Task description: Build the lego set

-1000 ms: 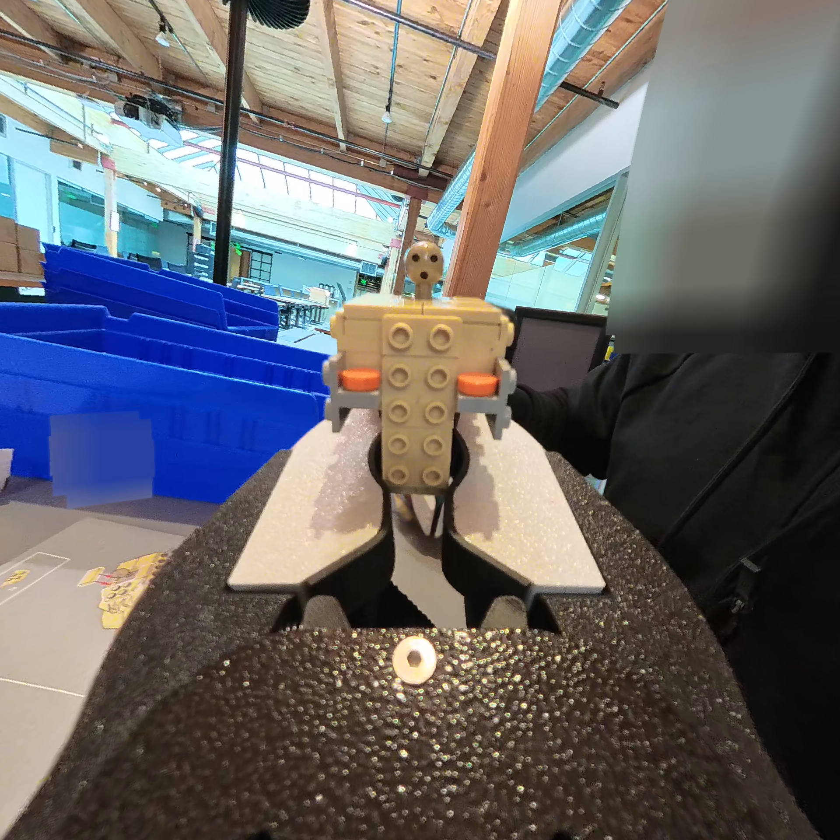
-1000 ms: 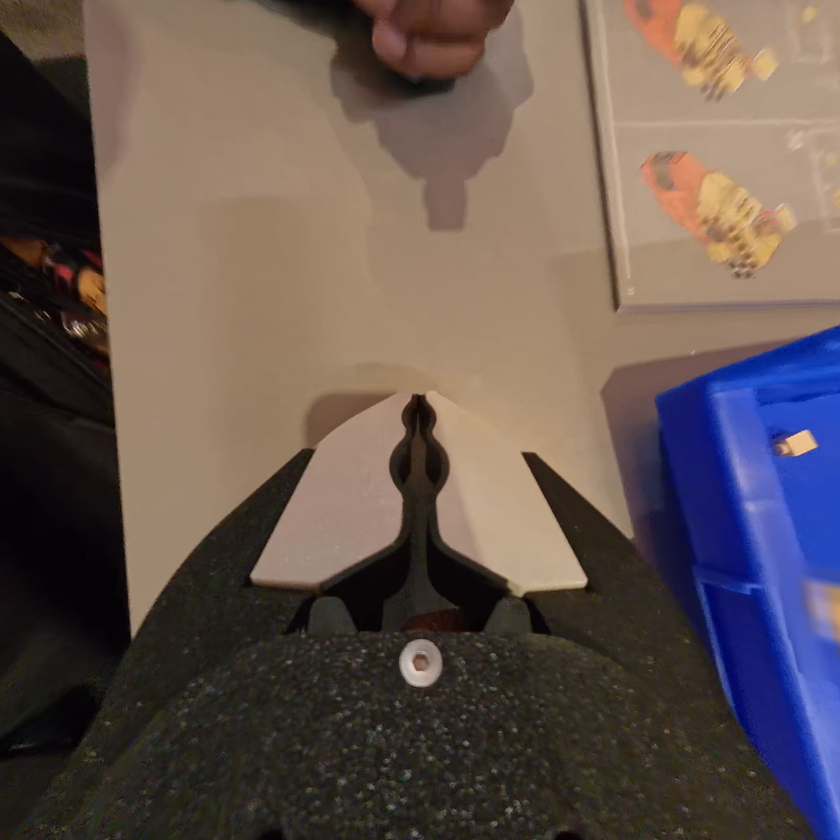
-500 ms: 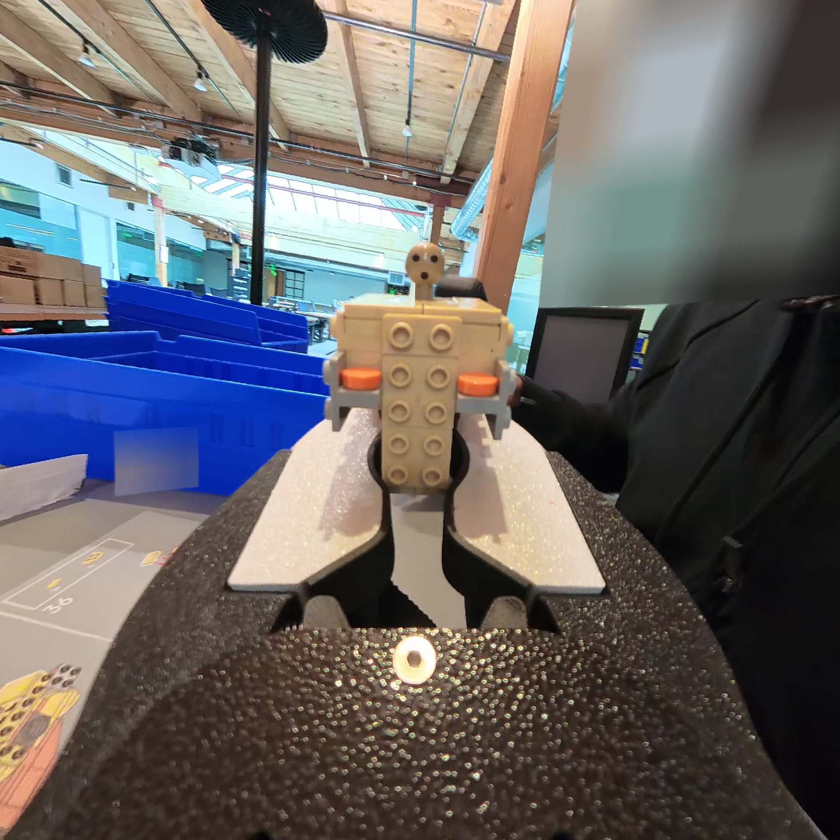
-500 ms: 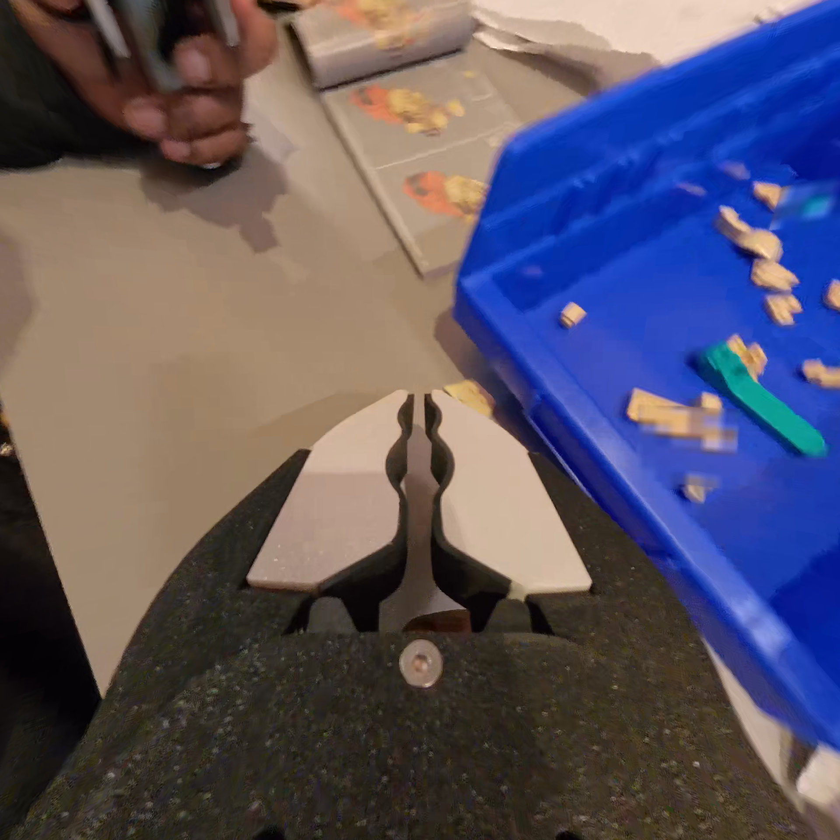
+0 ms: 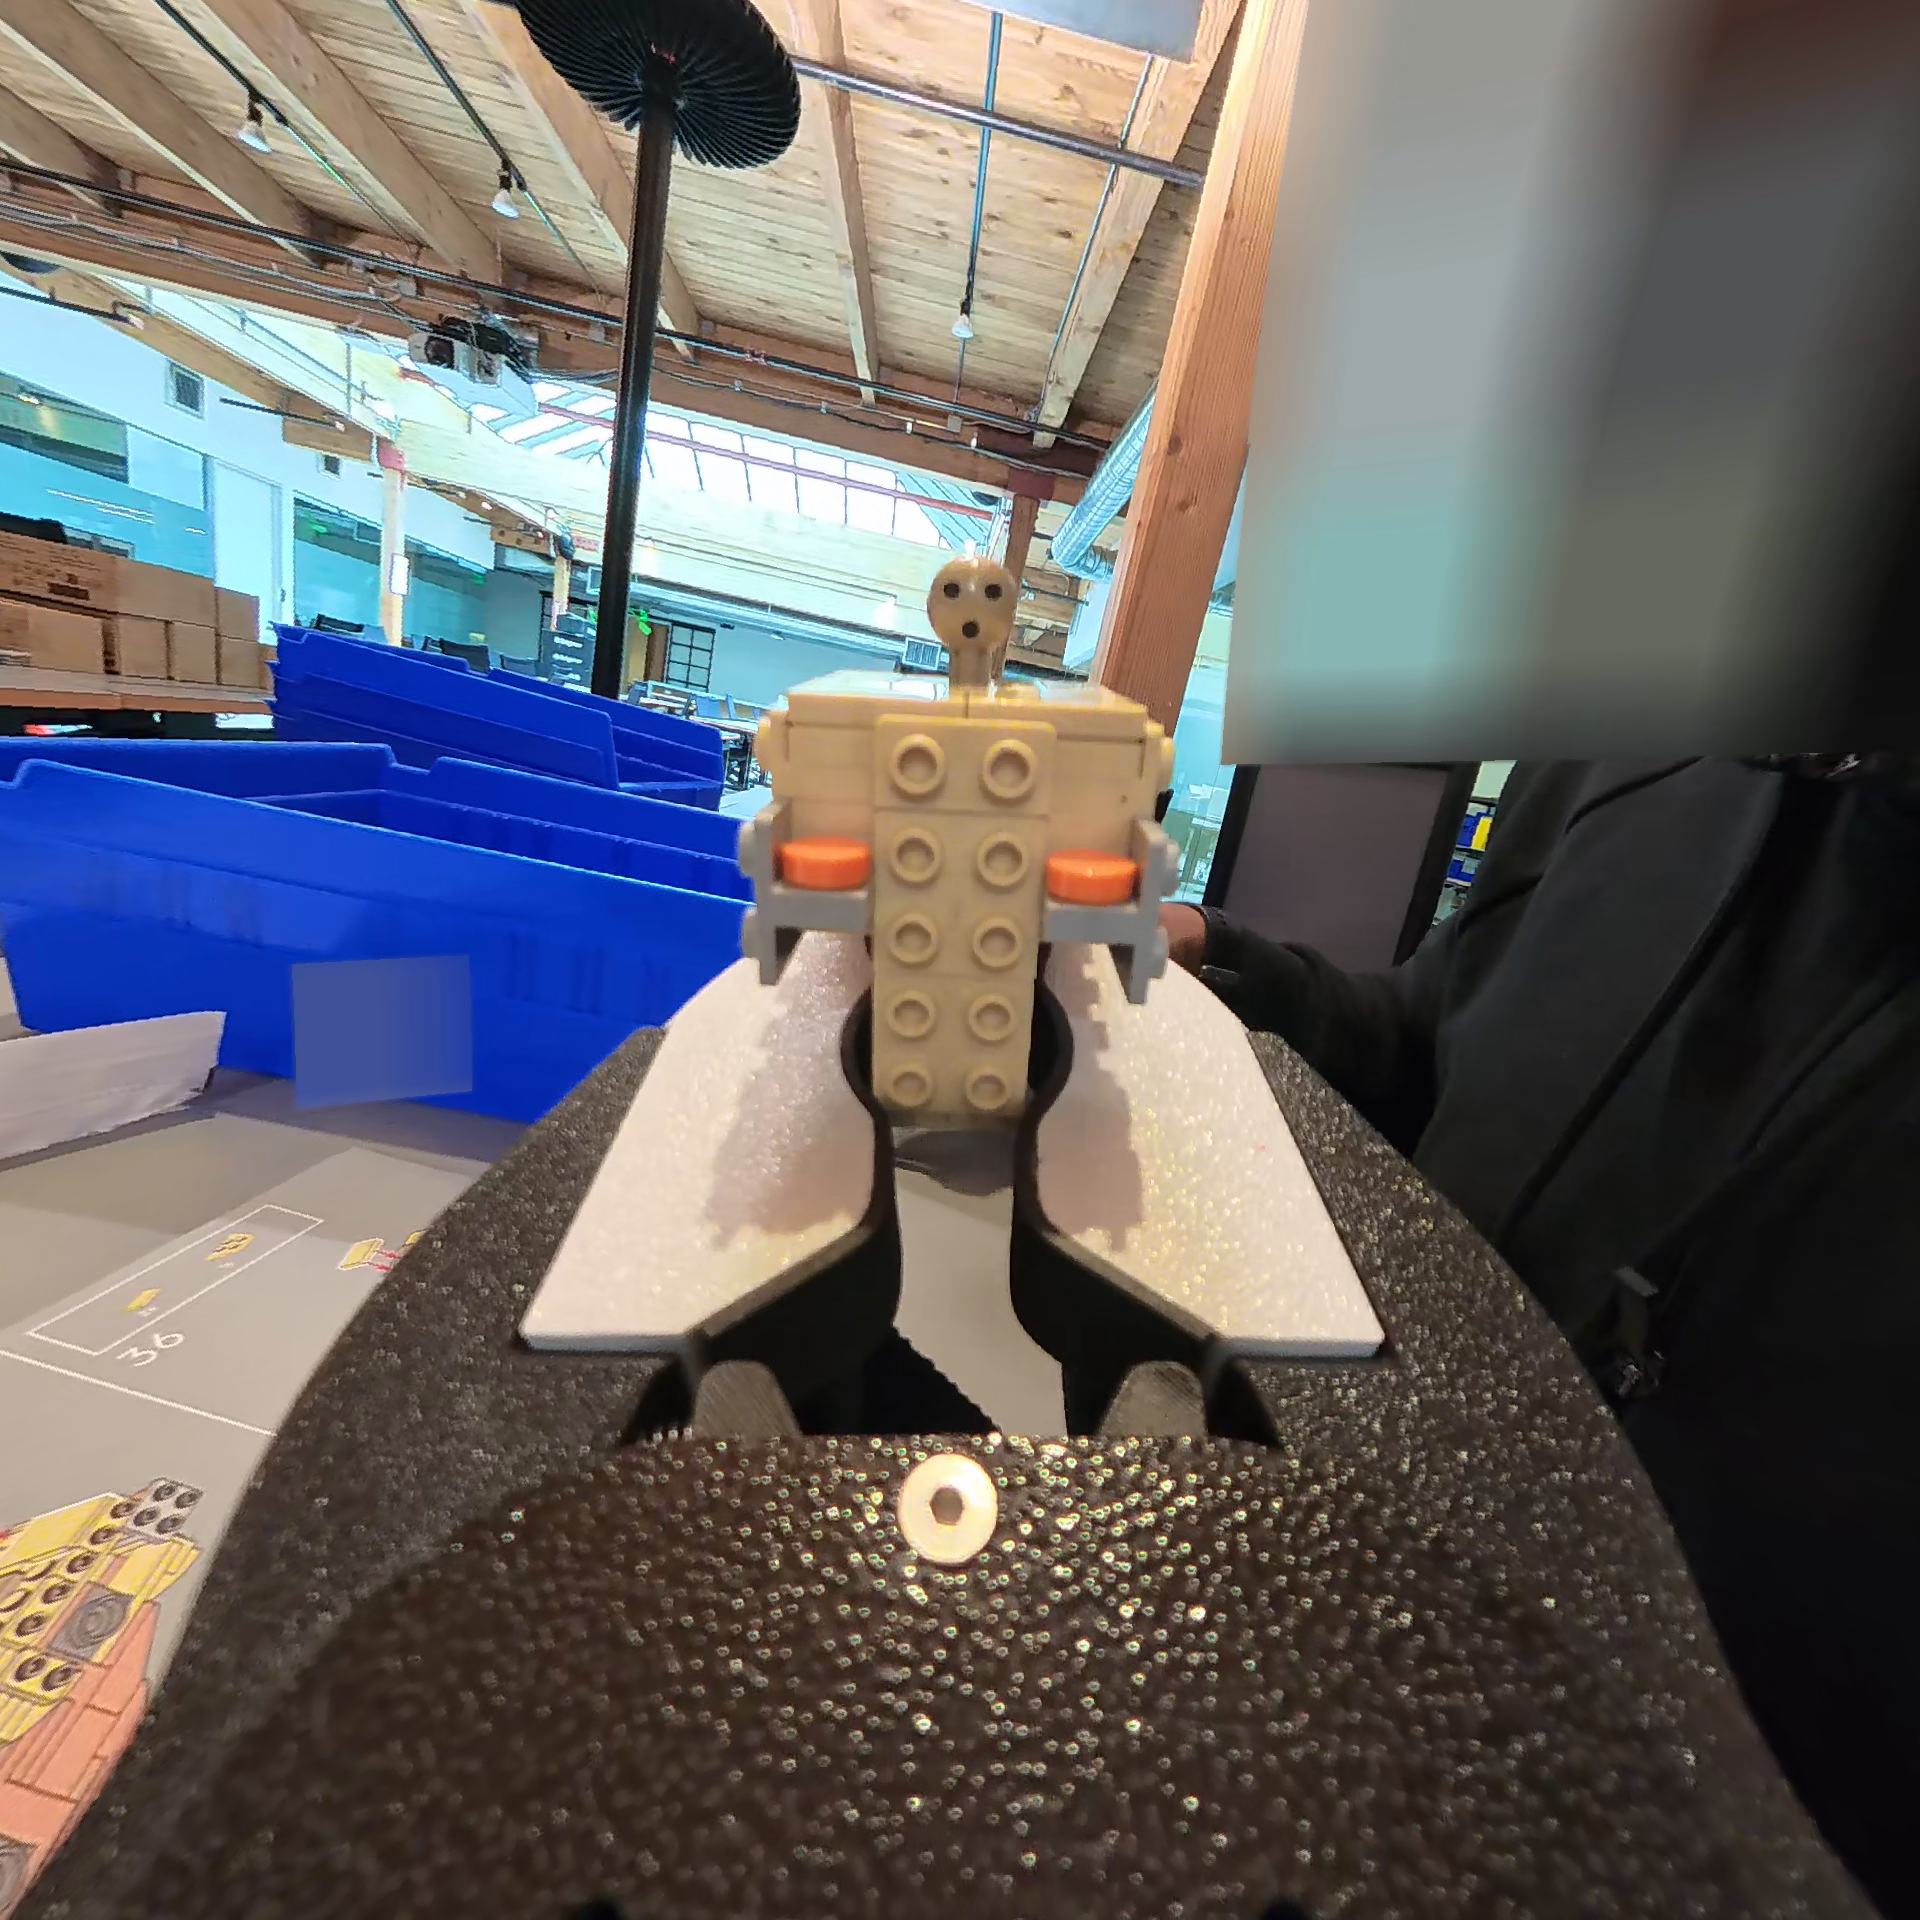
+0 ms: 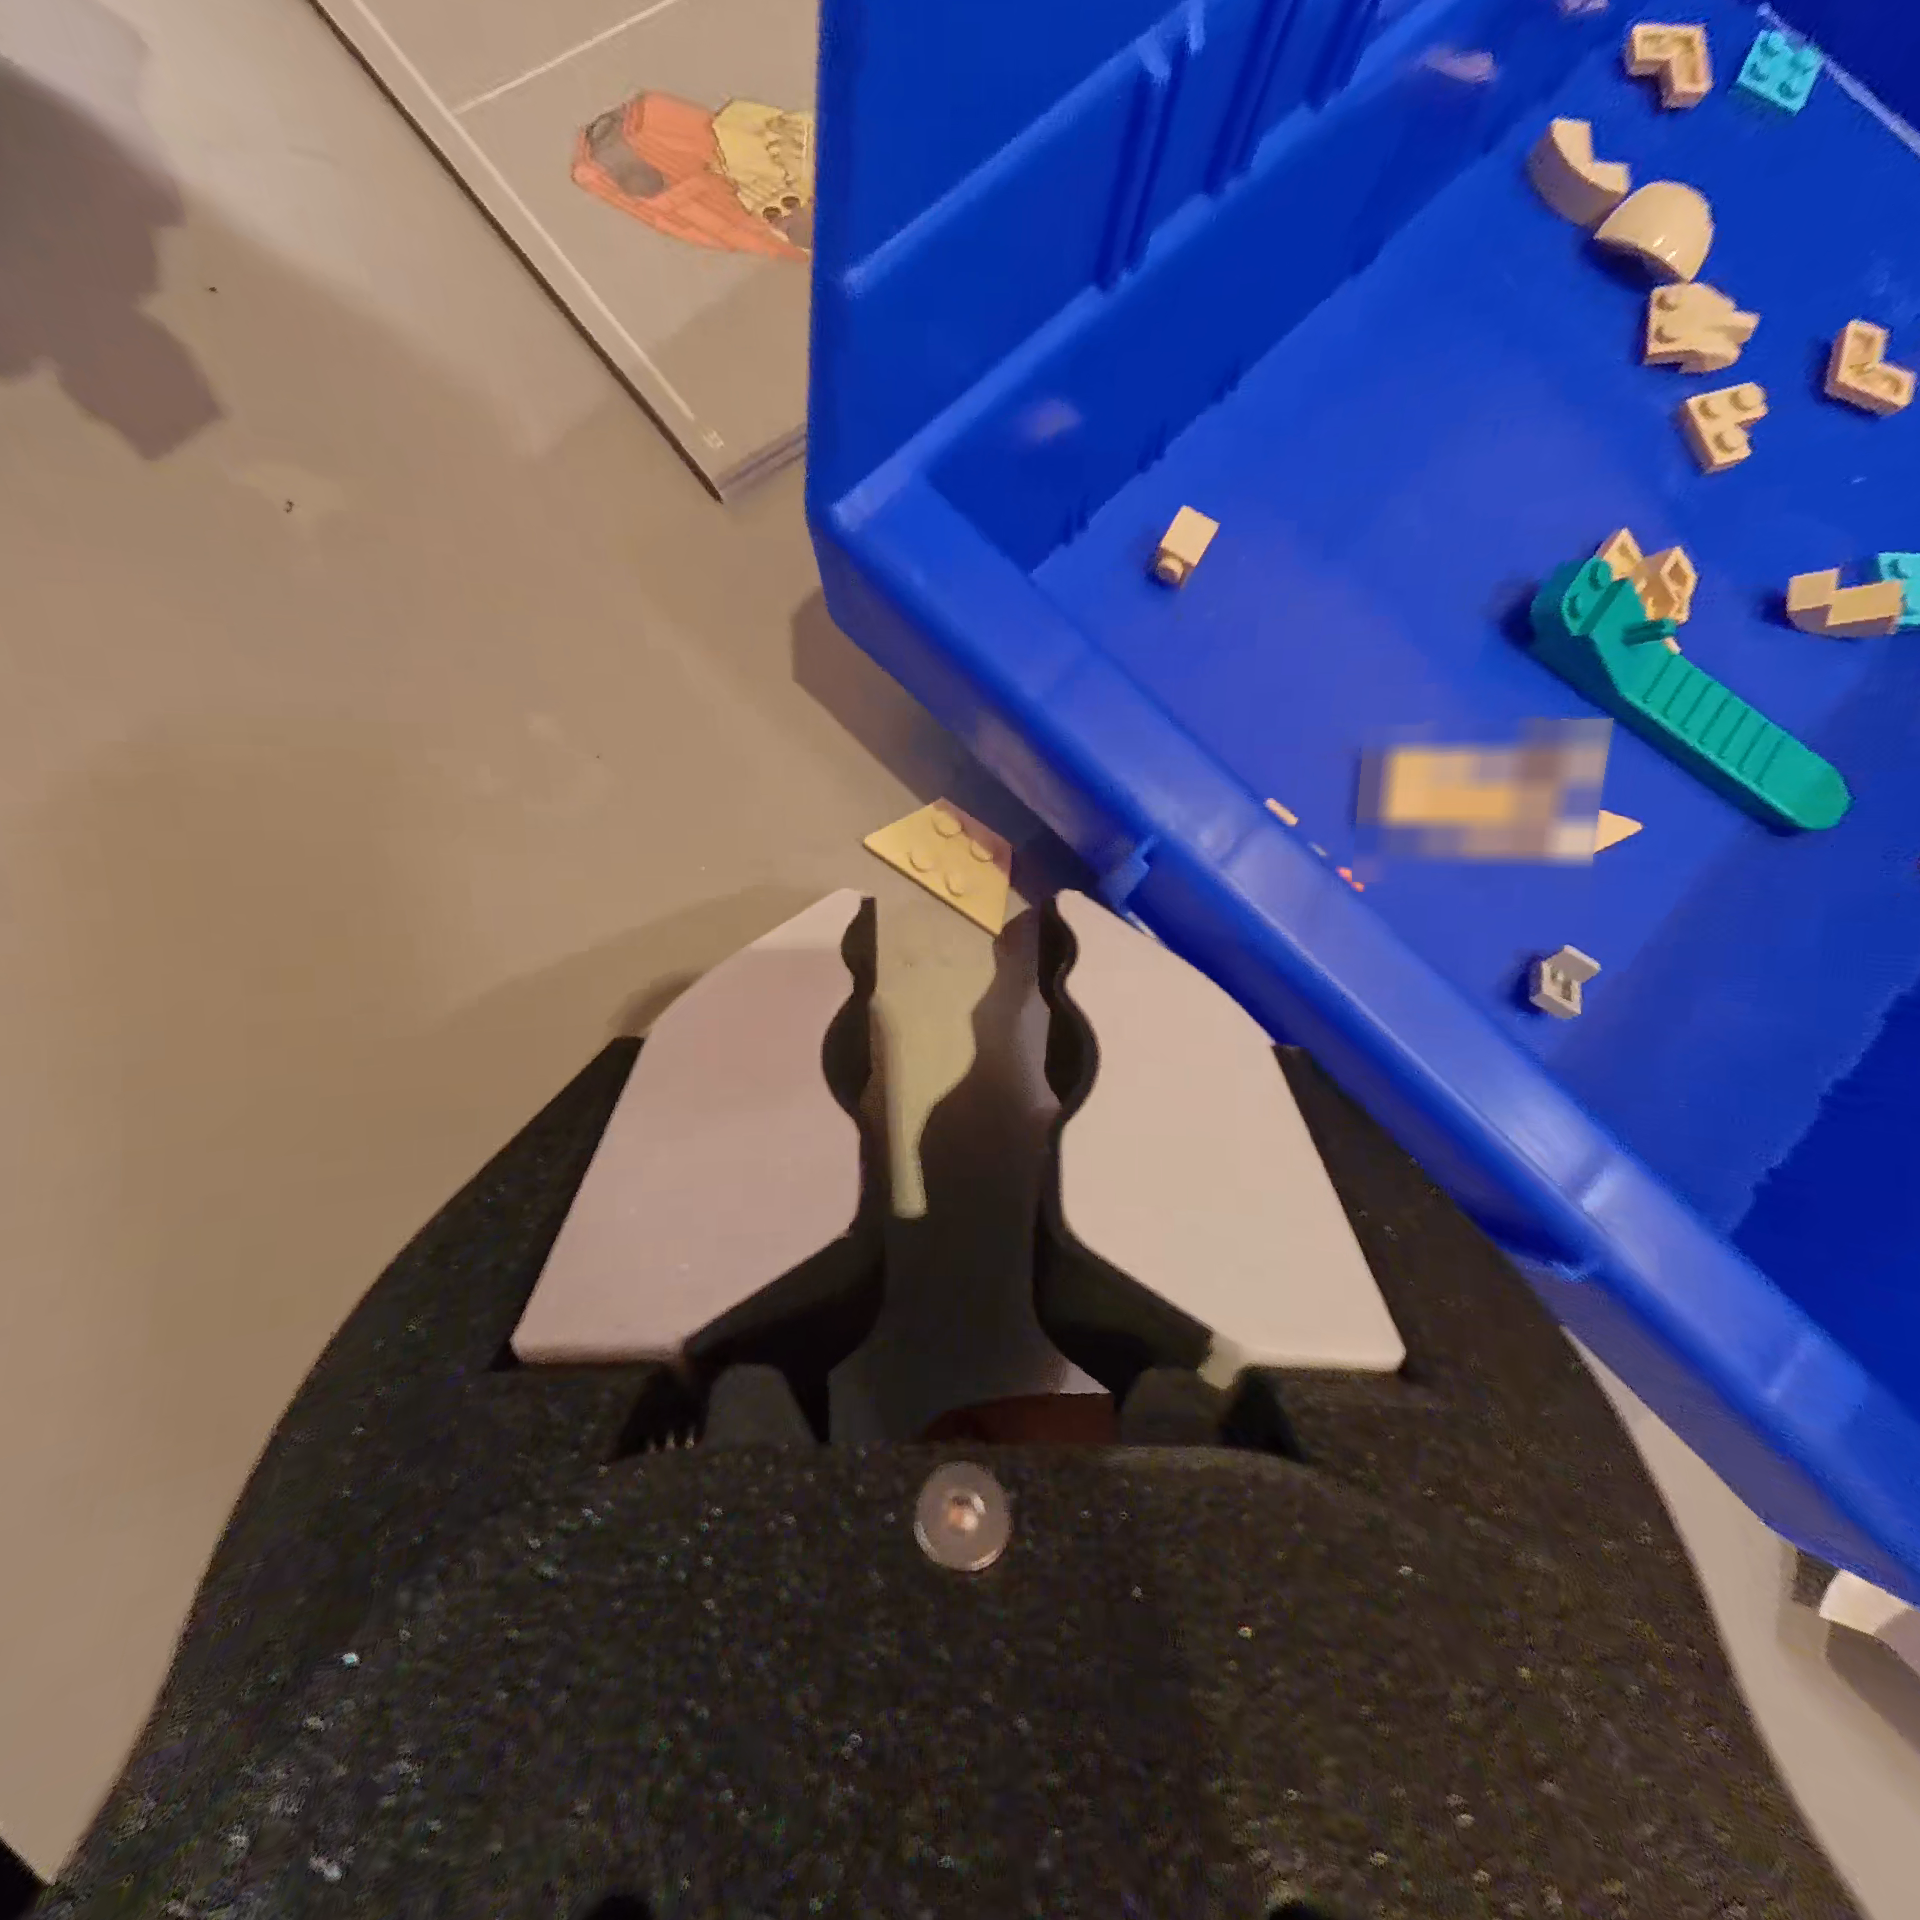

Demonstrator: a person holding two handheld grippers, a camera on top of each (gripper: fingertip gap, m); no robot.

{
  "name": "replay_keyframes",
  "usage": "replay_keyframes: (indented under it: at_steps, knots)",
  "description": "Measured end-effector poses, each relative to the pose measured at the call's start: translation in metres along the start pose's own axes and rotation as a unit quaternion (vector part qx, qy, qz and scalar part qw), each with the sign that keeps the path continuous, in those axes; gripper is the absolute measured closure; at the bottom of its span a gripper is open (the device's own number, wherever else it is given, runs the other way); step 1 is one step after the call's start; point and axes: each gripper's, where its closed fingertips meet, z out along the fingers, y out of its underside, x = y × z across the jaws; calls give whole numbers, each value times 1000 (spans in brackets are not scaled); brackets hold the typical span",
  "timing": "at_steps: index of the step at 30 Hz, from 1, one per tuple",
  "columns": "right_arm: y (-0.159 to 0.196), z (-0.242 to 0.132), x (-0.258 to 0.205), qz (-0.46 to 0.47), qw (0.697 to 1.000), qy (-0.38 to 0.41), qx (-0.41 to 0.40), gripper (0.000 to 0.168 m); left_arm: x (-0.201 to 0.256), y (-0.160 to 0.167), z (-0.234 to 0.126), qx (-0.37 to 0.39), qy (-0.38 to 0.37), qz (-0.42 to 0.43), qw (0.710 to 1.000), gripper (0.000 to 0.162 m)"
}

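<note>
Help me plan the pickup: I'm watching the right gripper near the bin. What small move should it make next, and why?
Probably ease the right gripper forward and down so its open fingers straddle the tan wedge plate. That plate lies flat on the table just ahead of the fingertips, beside the blue bin, while the left gripper holds the tan assembly.

The right gripper (image 6: pixel 956 920) is hovering with jaws apart over a tan wedge plate (image 6: pixel 943 861), seemingly touching the blue bin (image 6: pixel 1174 790).

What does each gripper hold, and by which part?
The left gripper holds the tan model by its studded plate's lower end. The right gripper holds nothing.
</note>
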Motion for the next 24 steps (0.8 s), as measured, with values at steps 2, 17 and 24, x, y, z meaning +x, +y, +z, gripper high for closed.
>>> replay_keyframes:
  at_steps: [2,17,24]
  knots:
    - [2,3,-1,1,1000,-7,-10,138,1,0,0,-1,2,0,1000,141]
    - [0,-2,-44,-31,997,-75,-7,139,4,-1,-1,3,15,-1,1000,141]
    - [-6,0,-11,5,1000,-12,4,138,5,1,0,-3,17,4,1000,141]
